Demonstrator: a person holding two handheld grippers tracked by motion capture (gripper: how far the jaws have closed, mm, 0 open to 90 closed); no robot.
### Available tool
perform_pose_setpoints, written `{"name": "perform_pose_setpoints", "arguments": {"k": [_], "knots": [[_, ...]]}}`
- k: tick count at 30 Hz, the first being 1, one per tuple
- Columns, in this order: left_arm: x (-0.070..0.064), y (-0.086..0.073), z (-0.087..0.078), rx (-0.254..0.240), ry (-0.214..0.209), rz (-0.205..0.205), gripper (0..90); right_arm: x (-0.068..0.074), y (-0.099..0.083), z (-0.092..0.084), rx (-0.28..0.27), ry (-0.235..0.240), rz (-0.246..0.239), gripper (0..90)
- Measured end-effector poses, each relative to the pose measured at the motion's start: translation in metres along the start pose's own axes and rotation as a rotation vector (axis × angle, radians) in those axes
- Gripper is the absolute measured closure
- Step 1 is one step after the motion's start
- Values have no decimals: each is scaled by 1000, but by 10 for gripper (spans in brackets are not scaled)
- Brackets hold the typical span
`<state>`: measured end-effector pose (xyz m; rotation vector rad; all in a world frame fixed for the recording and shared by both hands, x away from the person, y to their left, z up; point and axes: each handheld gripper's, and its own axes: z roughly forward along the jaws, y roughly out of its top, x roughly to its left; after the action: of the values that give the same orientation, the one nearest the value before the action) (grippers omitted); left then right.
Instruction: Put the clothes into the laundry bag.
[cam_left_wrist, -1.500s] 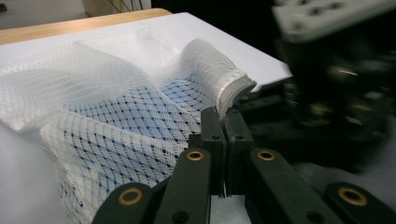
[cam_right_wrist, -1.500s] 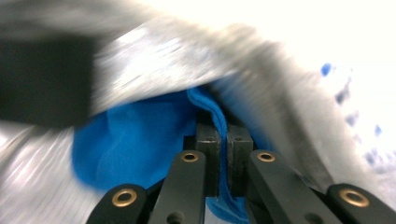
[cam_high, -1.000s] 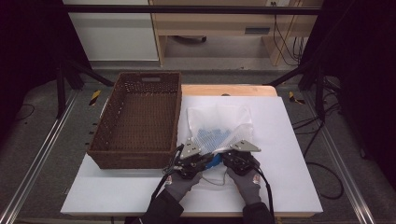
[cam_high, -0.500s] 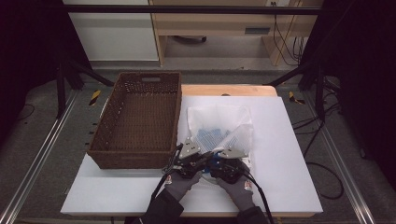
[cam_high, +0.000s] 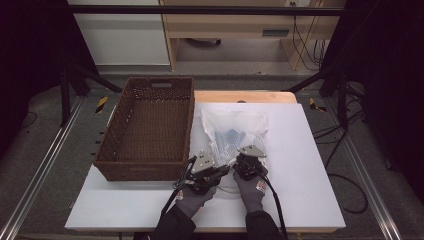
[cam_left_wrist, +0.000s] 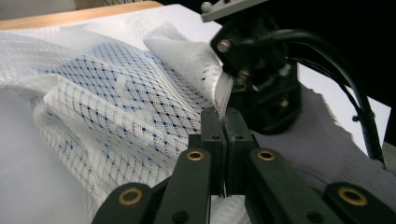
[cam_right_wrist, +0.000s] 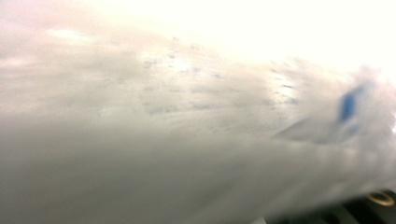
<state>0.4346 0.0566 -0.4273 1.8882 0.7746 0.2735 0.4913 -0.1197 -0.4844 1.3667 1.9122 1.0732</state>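
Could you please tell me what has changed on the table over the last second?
The right gripper has shifted along the near edge of the mesh bag, its jaws just closing. The left gripper stays pinched on the bag's edge. The wicker basket has not moved.

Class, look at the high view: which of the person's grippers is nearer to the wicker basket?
Left. The left gripper sits just off the wicker basket's near right corner, jaws pinching the mesh bag; the right gripper lies farther right, at the bag's near edge.
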Motion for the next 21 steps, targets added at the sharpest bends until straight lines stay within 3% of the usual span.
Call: {"name": "perform_pose_setpoints", "arguments": {"k": [4, 7, 8, 9, 12, 17, 21], "knots": [[4, -4, 5, 18, -5, -16, 886, 1, 0, 2, 9, 6, -15, 742], [5, -5, 6, 21, 4, -17, 884, -4, 1, -11, 5, 68, -15, 672], [6, -5, 6, 22, 5, -15, 884, -4, 1, -11, 5, 68, -15, 672], [7, -5, 5, 16, 7, -19, 884, -7, 1, -23, -7, 105, -37, 637], [8, -3, 3, 7, 9, -23, 885, -12, -1, -41, -27, 165, -23, 612], [10, 0, 2, 1, 15, -27, 885, -15, -10, -67, -50, 214, -54, 594], [11, 0, 3, -2, 21, -30, 885, -9, -18, -60, -20, 246, -70, 585]]}}
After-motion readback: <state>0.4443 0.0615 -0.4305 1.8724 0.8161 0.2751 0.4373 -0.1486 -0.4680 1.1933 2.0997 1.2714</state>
